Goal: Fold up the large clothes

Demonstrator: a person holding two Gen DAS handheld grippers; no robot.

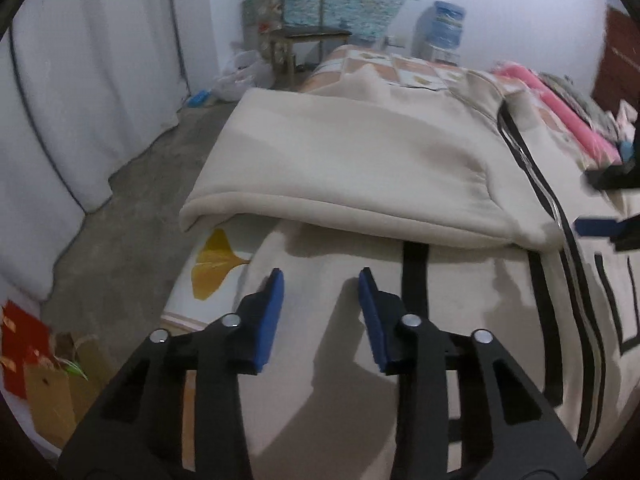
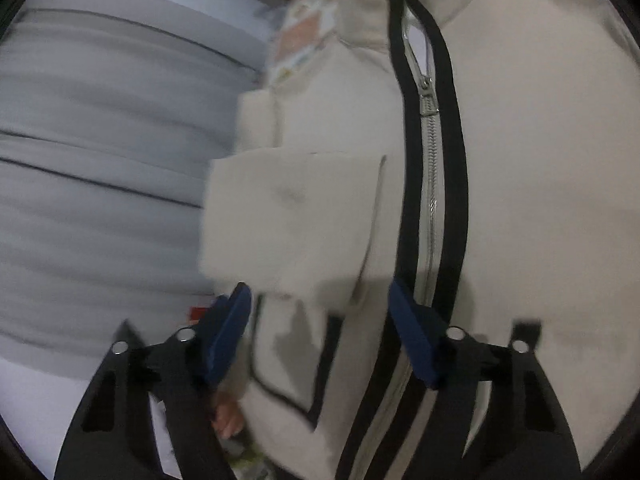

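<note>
A large cream zip-up jacket (image 1: 360,152) with black trim lies on the bed. One sleeve is folded across its body. Its silver zipper (image 2: 430,184) between black bands runs down the front in the right wrist view, beside the jacket body (image 2: 532,208). My left gripper (image 1: 322,280) is open and empty just above the jacket's near part, short of the folded sleeve edge. My right gripper (image 2: 320,296) is open over the jacket, left of the zipper, near the folded sleeve (image 2: 288,216); its tips show at the right edge of the left wrist view (image 1: 600,204).
The bed has a patterned sheet (image 1: 220,268) with a yellow leaf print. Left of the bed are a bare concrete floor (image 1: 152,184) and white curtains (image 1: 80,92). A wooden chair (image 1: 304,36), a water dispenser (image 1: 440,28) and pink cloth (image 1: 568,116) lie beyond.
</note>
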